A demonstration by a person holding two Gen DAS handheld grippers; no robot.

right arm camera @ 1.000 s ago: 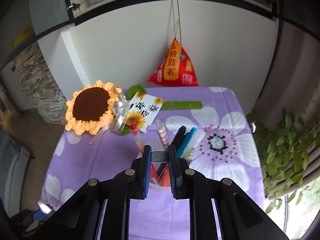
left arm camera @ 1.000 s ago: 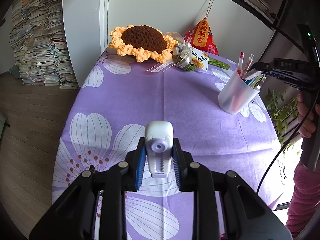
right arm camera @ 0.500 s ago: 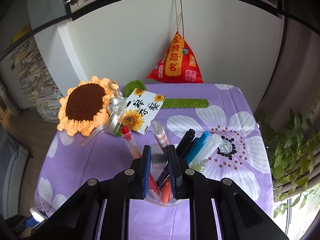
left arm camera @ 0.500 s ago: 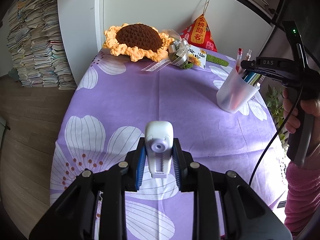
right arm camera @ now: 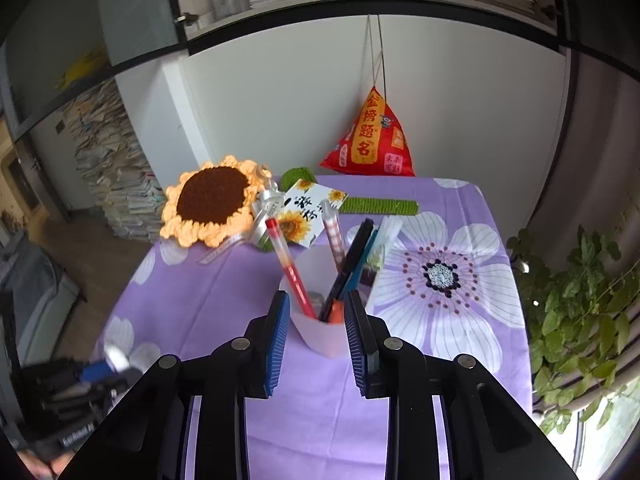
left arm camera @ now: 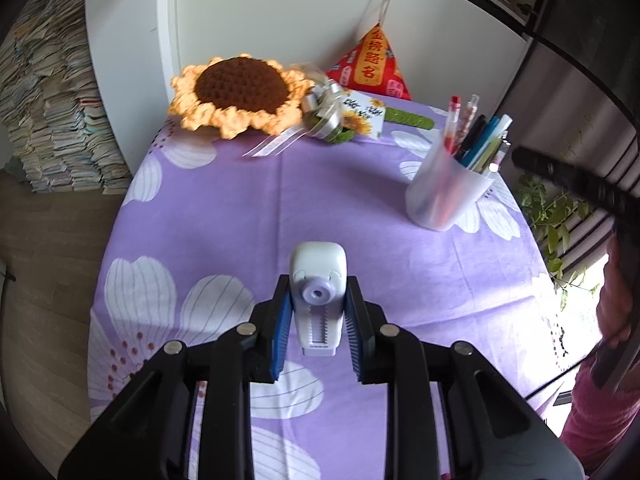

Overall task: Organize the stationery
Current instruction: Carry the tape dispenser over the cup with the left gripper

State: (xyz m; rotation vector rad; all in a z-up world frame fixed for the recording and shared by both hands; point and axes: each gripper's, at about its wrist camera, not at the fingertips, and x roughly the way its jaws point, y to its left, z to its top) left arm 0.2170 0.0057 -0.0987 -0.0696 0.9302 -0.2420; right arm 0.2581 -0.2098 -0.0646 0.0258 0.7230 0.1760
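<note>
Now the correction tape is up, with the pen cup waiting off to the right.

The left gripper (left arm camera: 318, 312) is clamped on the white correction tape (left arm camera: 318, 294), held above the purple flowered desk (left arm camera: 240, 208) with its long axis along the fingers. The translucent pen cup (left arm camera: 446, 196) stands ahead and to its right, well apart. The right gripper (right arm camera: 317, 314), nearer and just behind that cup, has just been opening its jaws; nothing lies between them, so the left hand must carry across rightward.
</note>
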